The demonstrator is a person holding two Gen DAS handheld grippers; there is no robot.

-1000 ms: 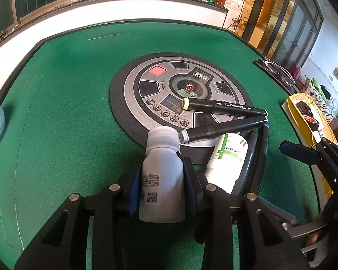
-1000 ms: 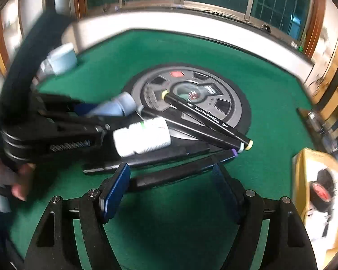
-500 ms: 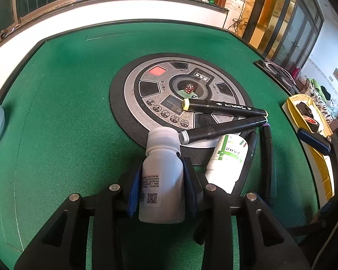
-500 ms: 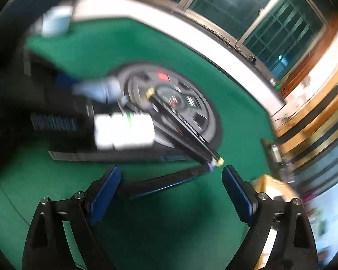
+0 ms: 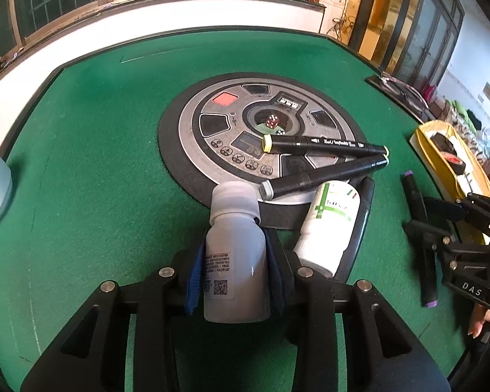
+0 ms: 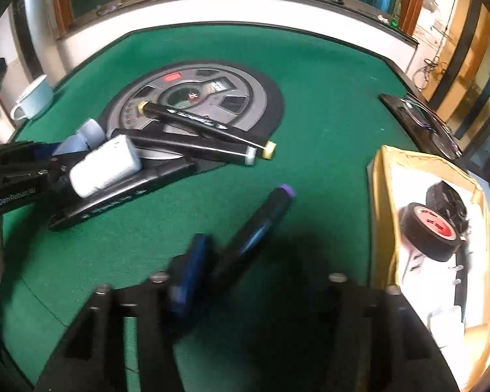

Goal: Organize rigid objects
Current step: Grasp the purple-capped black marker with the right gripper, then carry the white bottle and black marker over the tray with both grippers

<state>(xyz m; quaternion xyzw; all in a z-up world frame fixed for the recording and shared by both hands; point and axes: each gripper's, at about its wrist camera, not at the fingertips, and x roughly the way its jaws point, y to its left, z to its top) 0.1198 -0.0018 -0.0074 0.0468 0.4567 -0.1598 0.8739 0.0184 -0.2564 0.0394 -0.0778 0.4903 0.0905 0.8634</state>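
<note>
Clamping a grey-capped white bottle (image 5: 235,248) between blue-padded fingers (image 5: 194,277), the left gripper (image 5: 233,271) tilts downward over the green counter (image 5: 91,170), the bottle's cap reaching the edge of the round dice panel (image 5: 212,150). The right gripper (image 6: 245,281) has just been closing its fingers on a purple-tipped black marker (image 6: 258,228), which lies slanted between them above the felt; blur hides whether the pads press it. Beside the held bottle lies a green-labelled white bottle (image 5: 330,222), resting against a black marker (image 5: 359,222). Two more markers (image 5: 323,145) cross on the panel. A yellow tray (image 6: 382,202) with a tape roll (image 6: 431,228) sits at the right, a pale mug (image 6: 32,101) far left.
</note>
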